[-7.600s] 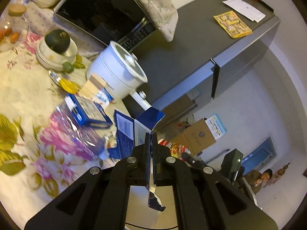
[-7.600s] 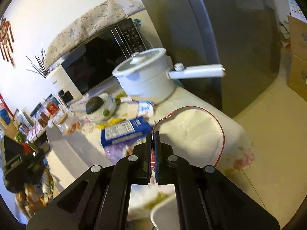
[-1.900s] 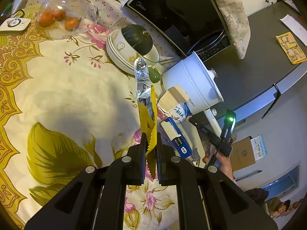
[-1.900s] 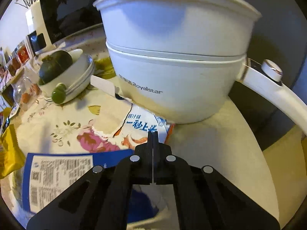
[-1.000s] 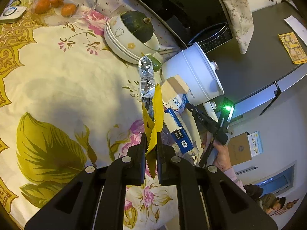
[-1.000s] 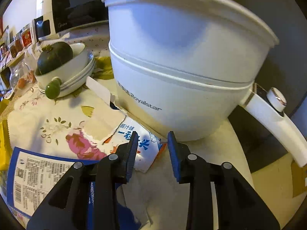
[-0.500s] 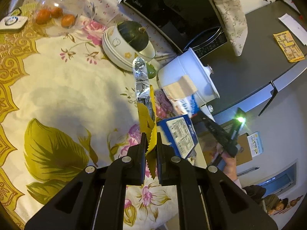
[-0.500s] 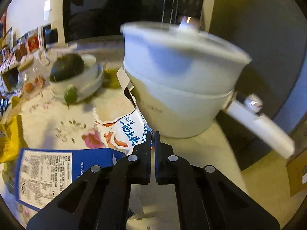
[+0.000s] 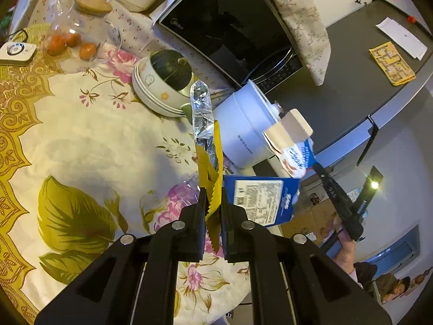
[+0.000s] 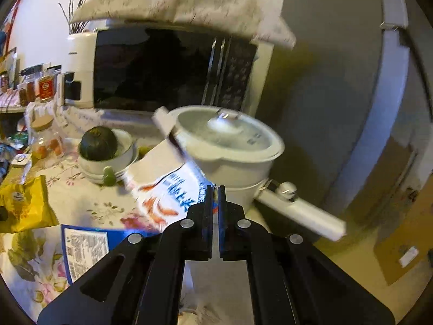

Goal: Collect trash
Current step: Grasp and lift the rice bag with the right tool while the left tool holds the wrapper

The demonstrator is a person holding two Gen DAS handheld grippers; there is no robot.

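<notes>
A: While your left gripper (image 9: 213, 205) pinches the yellow wrapper (image 9: 209, 173) above the flowered tablecloth (image 9: 89, 140), what's to its right?

B: Your right gripper (image 9: 315, 166), jaws closed on the white-and-blue packet (image 9: 293, 146).

A: And its own view?

B: That packet (image 10: 167, 189) hangs clamped at your fingertips, lifted before the white pot (image 10: 230, 149); the blue box (image 10: 84, 246) lies near left.

One white pot (image 9: 243, 132); one glass jar (image 9: 78, 27), three oranges (image 9: 71, 44) inside; one microwave (image 9: 227, 24); one blue box (image 9: 259, 201)

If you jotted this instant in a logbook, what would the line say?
left tool: shut on yellow wrapper | right tool: shut on torn white-blue packet, lifted | blue box: on table
</notes>
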